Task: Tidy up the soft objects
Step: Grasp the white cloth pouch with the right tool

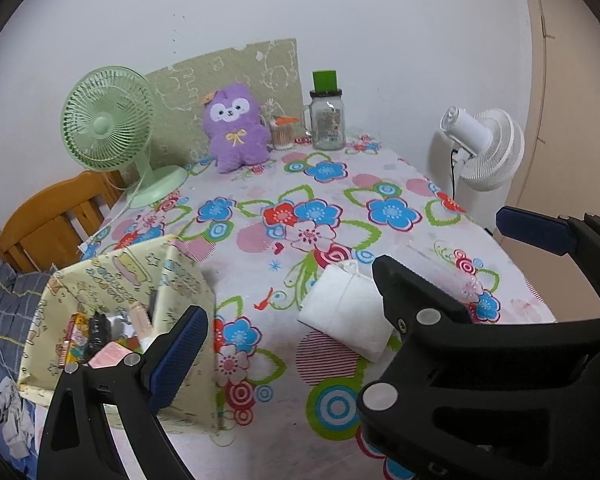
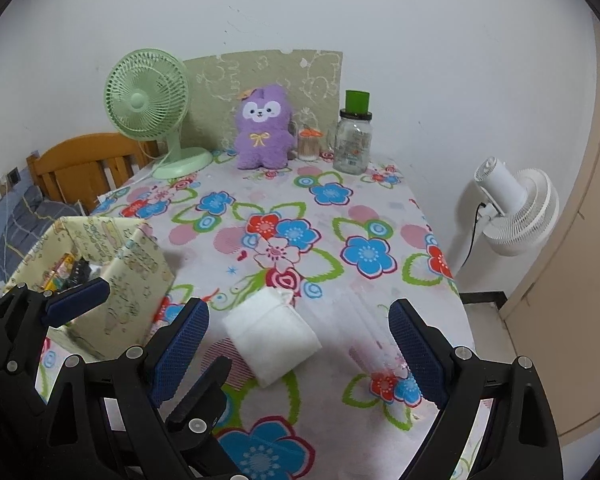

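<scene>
Sprawling across both views is the table point(image 2: 340, 208) in its bright flowered cloth, and that is where all the action is waiting. At the far edge, against the wall, a green fan point(image 2: 148, 100) is standing beside a purple plush toy point(image 2: 264, 128), with a small cup of sticks point(image 2: 309, 144) and a glass jar point(image 2: 354, 140) to its right; a white fan point(image 2: 516, 208) is sitting off the table on the right. Near the left edge a patterned box point(image 1: 112, 304) is standing open, already holding a jumble of small packets, too cluttered to name. Lying just ahead of both tools is a folded white cloth point(image 2: 272, 336), loose on the tabletop and untouched. The right gripper point(image 2: 300, 356) is hanging with its jaws spread wide and empty, the cloth showing between them but not in contact. The left gripper point(image 1: 288, 320) is gaping too, one blue pad point(image 1: 180, 356) near the box and nothing held. By my read, the sorting is barely underway: the cloth and the plush are both sitting out, and neither has yet been gathered anywhere.
</scene>
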A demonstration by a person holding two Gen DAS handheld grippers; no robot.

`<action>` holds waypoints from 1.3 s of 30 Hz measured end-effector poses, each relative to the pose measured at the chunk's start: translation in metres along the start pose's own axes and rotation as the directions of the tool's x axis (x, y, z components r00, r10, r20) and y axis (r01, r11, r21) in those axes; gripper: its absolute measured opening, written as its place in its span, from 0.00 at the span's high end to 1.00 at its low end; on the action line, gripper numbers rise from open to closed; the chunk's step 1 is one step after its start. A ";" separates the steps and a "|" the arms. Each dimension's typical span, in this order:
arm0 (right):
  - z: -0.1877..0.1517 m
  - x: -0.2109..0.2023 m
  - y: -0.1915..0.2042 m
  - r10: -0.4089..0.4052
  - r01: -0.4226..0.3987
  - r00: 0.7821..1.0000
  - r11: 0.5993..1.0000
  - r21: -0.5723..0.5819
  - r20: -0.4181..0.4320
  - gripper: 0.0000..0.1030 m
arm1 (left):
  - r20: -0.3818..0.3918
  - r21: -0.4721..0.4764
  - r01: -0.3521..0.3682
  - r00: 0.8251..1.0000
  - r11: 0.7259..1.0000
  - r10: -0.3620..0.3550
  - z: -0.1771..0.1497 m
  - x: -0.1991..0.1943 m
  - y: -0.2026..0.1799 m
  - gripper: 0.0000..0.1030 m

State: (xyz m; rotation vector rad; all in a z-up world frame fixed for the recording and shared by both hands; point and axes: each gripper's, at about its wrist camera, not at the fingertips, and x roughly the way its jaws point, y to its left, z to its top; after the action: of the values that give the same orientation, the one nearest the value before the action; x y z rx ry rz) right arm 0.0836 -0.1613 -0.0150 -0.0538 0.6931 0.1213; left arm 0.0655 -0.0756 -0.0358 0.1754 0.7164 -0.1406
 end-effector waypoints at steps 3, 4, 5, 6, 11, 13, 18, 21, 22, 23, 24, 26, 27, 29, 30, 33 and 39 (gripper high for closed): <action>-0.004 0.013 -0.007 0.003 -0.003 1.000 1.000 0.006 -0.023 0.09 | -0.017 0.012 0.002 1.000 1.000 -0.002 -0.002 0.011 -0.007 0.05; -0.005 0.016 -0.008 0.003 -0.003 1.000 1.000 0.007 -0.027 0.09 | -0.022 0.015 0.002 1.000 1.000 -0.002 -0.003 0.014 -0.009 0.05; -0.007 0.020 -0.009 0.001 -0.001 0.999 1.000 0.008 -0.035 0.09 | -0.031 0.016 0.004 1.000 1.000 -0.003 -0.004 0.019 -0.010 0.05; -0.008 0.025 -0.011 0.000 0.001 0.999 1.000 0.010 -0.044 0.09 | -0.040 0.016 0.004 0.999 1.000 -0.003 -0.004 0.022 -0.011 0.05; -0.012 0.043 -0.017 -0.013 0.013 0.997 1.000 0.011 -0.072 0.09 | -0.063 0.021 0.013 0.998 1.000 -0.012 -0.006 0.039 -0.017 0.05; -0.014 0.052 -0.019 -0.011 0.012 0.996 1.000 0.011 -0.087 0.09 | -0.077 0.018 0.015 0.997 1.000 -0.013 -0.007 0.047 -0.018 0.05; -0.018 0.071 -0.018 0.002 -0.002 0.993 1.000 0.005 -0.122 0.10 | -0.118 0.008 0.011 0.993 1.000 -0.010 -0.012 0.066 -0.015 0.05; -0.021 0.082 -0.017 0.016 -0.015 0.990 1.000 0.010 -0.143 0.12 | -0.131 -0.002 -0.010 0.991 1.000 0.010 -0.015 0.075 -0.012 0.05; -0.023 0.086 -0.016 0.026 -0.024 0.988 1.000 0.014 -0.152 0.13 | -0.137 -0.004 -0.014 0.991 1.000 0.014 -0.016 0.077 -0.012 0.05; -0.024 0.090 -0.016 0.028 -0.026 0.987 1.000 0.014 -0.160 0.14 | -0.143 -0.004 -0.016 0.990 1.000 0.015 -0.018 0.079 -0.011 0.05; -0.025 0.093 -0.015 0.029 -0.027 0.985 1.000 0.013 -0.168 0.14 | -0.151 -0.005 -0.014 0.988 1.000 0.013 -0.019 0.083 -0.011 0.06; -0.025 0.100 -0.014 0.037 -0.036 0.983 0.999 0.011 -0.180 0.17 | -0.164 -0.009 -0.009 0.986 1.000 0.007 -0.021 0.088 -0.010 0.05; -0.025 0.103 -0.014 0.043 -0.041 0.982 0.999 0.011 -0.185 0.17 | -0.167 -0.013 -0.006 0.986 1.000 0.003 -0.021 0.089 -0.009 0.05; -0.025 0.109 -0.013 0.052 -0.051 0.980 0.999 0.009 -0.192 0.19 | -0.175 -0.028 0.002 0.985 1.000 -0.007 -0.021 0.094 -0.007 0.05; -0.025 0.112 -0.012 0.059 -0.059 0.979 0.998 0.006 -0.196 0.19 | -0.178 -0.034 0.005 0.984 0.999 -0.011 -0.021 0.095 -0.007 0.05; -0.024 0.120 -0.008 0.097 -0.099 0.972 0.995 0.002 -0.215 0.24 | -0.185 -0.073 0.015 0.982 0.997 -0.028 -0.023 0.097 -0.004 0.06; -0.025 0.128 -0.001 0.152 -0.159 0.958 0.987 -0.012 -0.245 0.42 | -0.199 -0.120 0.043 0.978 0.992 -0.066 -0.027 0.101 0.001 0.07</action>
State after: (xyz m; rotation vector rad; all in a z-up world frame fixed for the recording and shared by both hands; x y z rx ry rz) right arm 0.1657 -0.1526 -0.1162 -0.0449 0.9413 0.2804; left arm 0.1241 -0.0762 -0.1226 0.0595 0.9306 -0.1347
